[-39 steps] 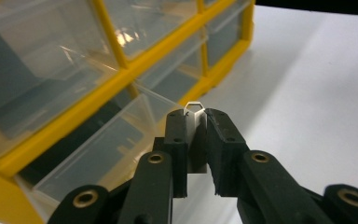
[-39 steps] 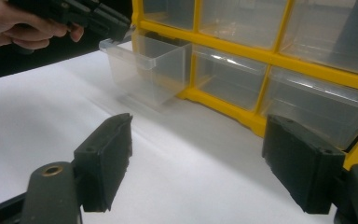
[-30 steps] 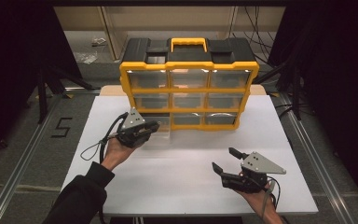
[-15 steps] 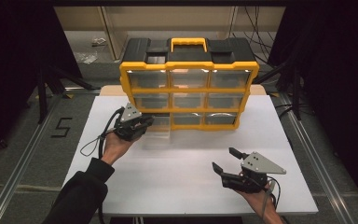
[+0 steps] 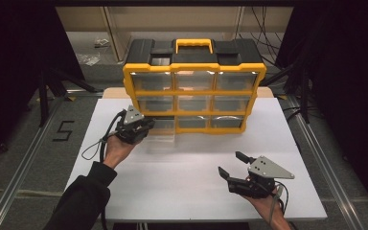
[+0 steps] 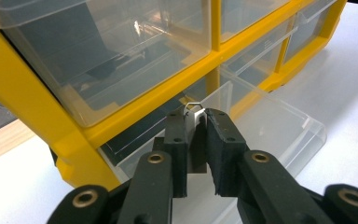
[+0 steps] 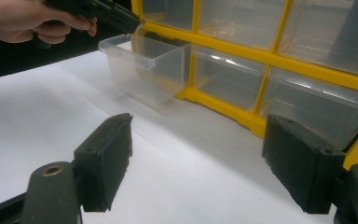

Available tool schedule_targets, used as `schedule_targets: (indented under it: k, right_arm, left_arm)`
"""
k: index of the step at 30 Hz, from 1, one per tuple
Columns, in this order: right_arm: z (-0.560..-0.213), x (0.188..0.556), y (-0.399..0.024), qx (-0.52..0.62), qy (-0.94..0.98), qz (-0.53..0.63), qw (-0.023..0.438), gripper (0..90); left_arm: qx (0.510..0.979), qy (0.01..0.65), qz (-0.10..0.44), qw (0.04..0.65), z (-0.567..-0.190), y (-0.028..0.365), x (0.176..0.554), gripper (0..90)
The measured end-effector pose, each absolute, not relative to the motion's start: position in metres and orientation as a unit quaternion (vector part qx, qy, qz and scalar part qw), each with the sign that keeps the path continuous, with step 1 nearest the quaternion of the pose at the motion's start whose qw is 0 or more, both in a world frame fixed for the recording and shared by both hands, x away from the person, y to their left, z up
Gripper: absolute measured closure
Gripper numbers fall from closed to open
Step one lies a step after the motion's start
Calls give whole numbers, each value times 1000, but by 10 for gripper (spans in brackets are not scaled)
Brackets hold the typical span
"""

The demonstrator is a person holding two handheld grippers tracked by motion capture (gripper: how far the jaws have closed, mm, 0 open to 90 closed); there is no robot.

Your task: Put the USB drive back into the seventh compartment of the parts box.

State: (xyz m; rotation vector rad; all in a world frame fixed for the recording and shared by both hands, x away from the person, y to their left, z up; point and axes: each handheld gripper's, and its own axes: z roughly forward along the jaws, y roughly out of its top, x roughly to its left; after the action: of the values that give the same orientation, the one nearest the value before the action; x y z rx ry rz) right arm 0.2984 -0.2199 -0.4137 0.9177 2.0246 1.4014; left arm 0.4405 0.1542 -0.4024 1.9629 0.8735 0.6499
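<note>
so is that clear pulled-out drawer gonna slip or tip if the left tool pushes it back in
The clear drawer looks empty and thin-walled, so it is probably light and slides easily. Its smooth plastic may be slippery, yet the left tool is shut on a small metal clip, so the push would come from the jaw tips. Still partly inside the yellow organizer, it seems unlikely to tip.

A lab recording bay: black curtains (image 5: pixel 19 72), aluminium rails (image 5: pixel 316 148), white table (image 5: pixel 172 182).

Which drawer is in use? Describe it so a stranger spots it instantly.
Find the yellow organizer standing on the white table, with its nine clear drawers. Go to the bottom row, left end, by the left claw. That drawer alone is pulled out; the rest sit closed.
</note>
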Motion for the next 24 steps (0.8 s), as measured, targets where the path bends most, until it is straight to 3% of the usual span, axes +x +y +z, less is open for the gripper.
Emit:
schedule_targets:
  k: [24]
  right_arm:
    - [-414, 298, -220, 338, 745, 516, 253, 252]
  left_arm:
    - [794, 368, 259, 408, -409, 163, 442, 775]
